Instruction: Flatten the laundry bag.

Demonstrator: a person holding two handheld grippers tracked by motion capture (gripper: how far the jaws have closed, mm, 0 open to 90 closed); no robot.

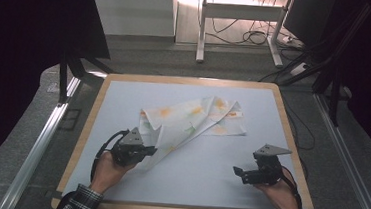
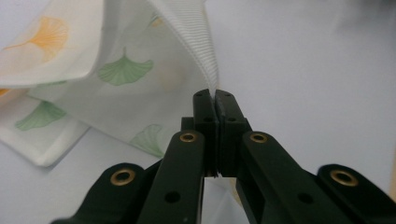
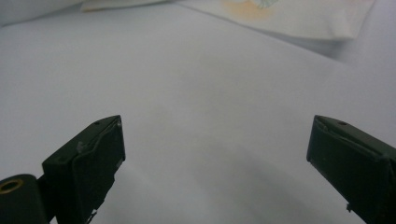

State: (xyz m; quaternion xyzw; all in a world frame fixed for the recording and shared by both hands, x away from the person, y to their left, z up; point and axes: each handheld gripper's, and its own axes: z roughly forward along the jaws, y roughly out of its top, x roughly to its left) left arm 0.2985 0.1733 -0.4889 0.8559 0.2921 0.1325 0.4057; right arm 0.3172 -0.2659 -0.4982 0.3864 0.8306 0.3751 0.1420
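White cloth (image 1: 192,120) is pinched at its near corner by the left claw (image 1: 150,151), while the right claw (image 1: 239,172) waits wide apart, probably nearer the cloth's right edge.

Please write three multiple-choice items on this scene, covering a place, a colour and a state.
1. Where does the leaf-print cloth lie?
A. on the floor
B. on the table's far middle
C. over a chair

2. What colours are its printed leaves?
A. orange and green
B. blue and red
C. black

3. How do the grippers stand?
A. both open
B. both shut on the cloth
C. left gripper shut on the cloth, right gripper open

Answers: 1 B, the high view shows it there. 2 A, the left gripper view shows both. 3 C, left jaws pinch the hem; right jaws gape over bare table.
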